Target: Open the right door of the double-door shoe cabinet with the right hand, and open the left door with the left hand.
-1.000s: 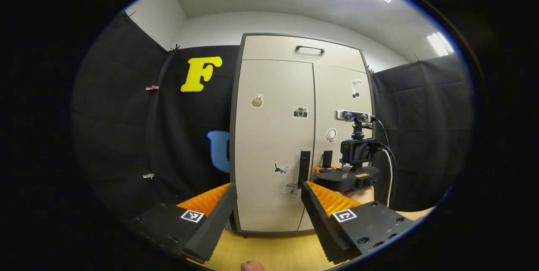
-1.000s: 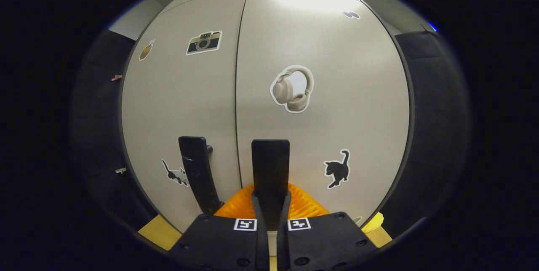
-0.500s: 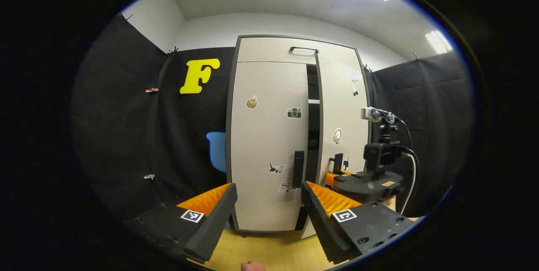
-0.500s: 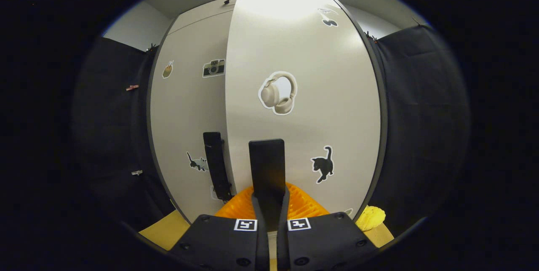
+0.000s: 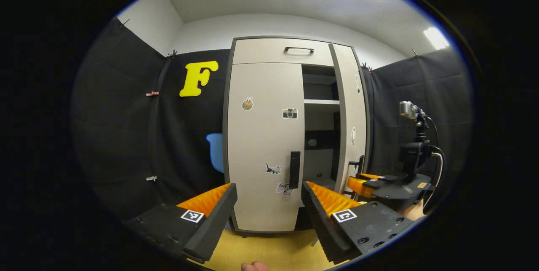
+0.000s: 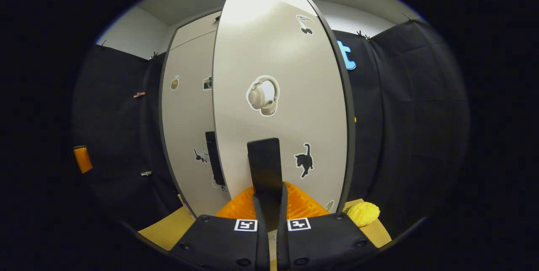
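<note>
Smooth beige shoe cabinet [image 5: 261,52]: two flat doors, right door [image 6: 278,73] swung wide, left door [image 5: 263,136] flush. Right gripper [image 6: 269,195] clenched on right door's black bar handle [image 6: 264,161]. Left gripper [image 5: 269,197] spread, apart from left handle [image 5: 294,169]; ribbed pads.

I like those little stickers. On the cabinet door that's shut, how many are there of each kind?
On the left door:
Cup sticker: 1
Camera sticker: 1
Cat sticker: 1
Sticker with writing: 1
Total: 4
</note>
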{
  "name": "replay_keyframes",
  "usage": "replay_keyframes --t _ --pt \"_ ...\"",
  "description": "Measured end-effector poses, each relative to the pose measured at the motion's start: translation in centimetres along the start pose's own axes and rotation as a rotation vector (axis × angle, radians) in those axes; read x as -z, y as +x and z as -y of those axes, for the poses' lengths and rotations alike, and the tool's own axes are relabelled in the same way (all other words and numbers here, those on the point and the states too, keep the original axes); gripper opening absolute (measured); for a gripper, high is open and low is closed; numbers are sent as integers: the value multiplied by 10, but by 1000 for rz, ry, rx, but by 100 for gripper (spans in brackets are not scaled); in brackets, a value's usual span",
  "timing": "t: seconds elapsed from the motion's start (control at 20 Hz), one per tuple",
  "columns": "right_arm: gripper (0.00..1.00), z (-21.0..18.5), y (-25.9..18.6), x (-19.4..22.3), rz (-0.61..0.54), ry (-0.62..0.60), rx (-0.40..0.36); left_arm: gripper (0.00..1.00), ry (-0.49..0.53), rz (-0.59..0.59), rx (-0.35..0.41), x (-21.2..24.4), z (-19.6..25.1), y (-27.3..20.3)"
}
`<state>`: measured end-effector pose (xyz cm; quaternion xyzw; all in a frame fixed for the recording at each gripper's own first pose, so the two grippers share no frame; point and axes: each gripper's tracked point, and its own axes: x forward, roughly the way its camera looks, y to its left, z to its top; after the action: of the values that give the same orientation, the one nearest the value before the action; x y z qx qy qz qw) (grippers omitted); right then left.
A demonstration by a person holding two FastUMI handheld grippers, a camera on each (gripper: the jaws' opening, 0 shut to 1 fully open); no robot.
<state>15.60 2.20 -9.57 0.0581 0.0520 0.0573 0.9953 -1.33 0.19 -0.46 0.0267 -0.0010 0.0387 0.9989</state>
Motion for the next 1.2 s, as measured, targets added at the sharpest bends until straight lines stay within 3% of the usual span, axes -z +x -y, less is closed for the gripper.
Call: replay_keyframes --t 0.75,1.2 --pt "10 50 -30 -4 -14 -36 58 95 12 -20 54 5 51 39" --pt "9 118 -52 -16 9 -69 192 95 36 -18 77 2 80 53"
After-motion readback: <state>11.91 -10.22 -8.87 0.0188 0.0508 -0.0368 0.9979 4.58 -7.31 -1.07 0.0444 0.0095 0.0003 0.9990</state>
